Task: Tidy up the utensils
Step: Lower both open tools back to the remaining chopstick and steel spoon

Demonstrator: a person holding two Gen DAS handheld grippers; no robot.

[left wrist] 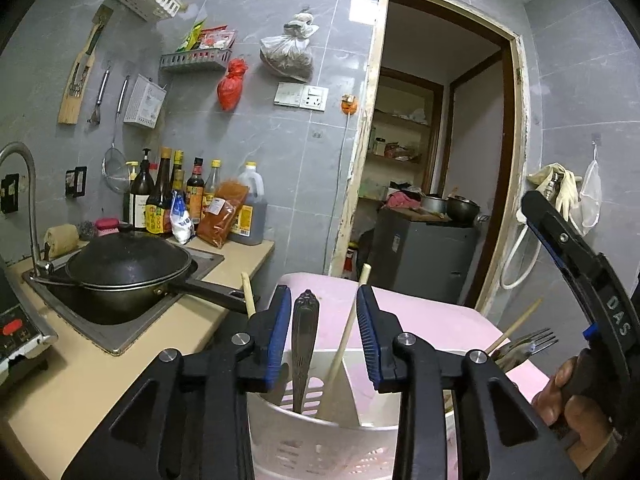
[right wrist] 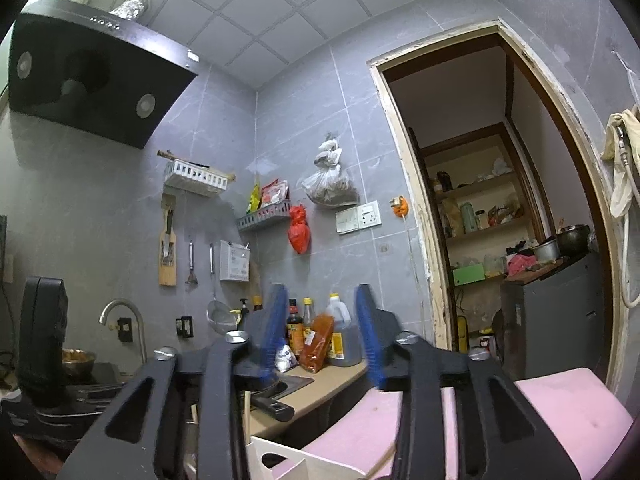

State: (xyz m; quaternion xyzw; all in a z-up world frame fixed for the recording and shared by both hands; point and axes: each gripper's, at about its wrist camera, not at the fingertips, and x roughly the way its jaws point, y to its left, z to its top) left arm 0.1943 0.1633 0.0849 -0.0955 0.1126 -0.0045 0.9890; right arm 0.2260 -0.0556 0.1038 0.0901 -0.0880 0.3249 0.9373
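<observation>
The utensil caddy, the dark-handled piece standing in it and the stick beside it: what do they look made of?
Utensil caddy: looks like matte white plastic, with moulded slots. Dark-handled piece: probably metal, dull grey sheen and an embossed end; its head is hidden. Stick: pale, unvarnished wood or bamboo, likely a chopstick. Both stand between the open left claw fingers.

Caddy (left wrist: 320,440): white perforated plastic, matt. Spoon handle (left wrist: 304,332): dull embossed metal. Chopstick (left wrist: 344,340): pale wood. Wok (left wrist: 128,268): black, slightly glossy. Fork (left wrist: 532,342): shiny metal.
</observation>
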